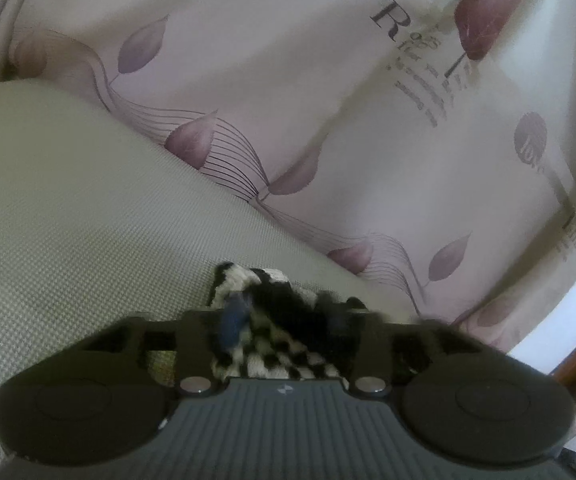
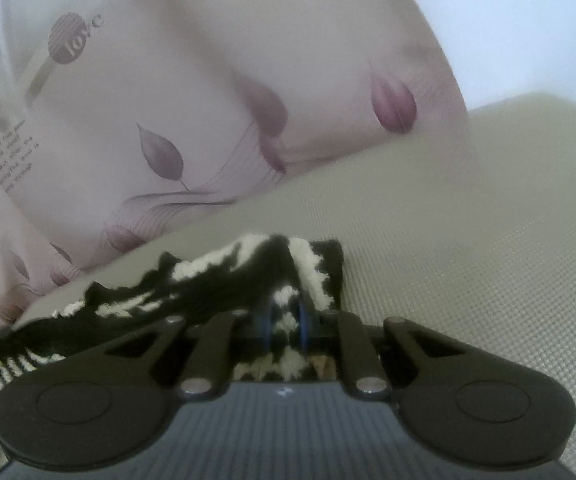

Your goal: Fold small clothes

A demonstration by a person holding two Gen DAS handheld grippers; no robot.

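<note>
While the right gripper [image 2: 286,326] clamps the sock [image 2: 216,280] at frame centre, the left gripper [image 1: 284,320] stands released around it, so folding appears unfinished.

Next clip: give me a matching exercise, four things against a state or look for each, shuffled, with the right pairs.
Things:
1. left tool
2. right tool
3. black-and-white checked knitted cloth
4. pale quilt with purple leaf print

States:
A. lies behind on the bed
B. pads pinched on a fold
C. jaws apart, cloth loose between them
D. stretched between both tools on the woven beige mat

Pairs: 1-C, 2-B, 3-D, 4-A
</note>
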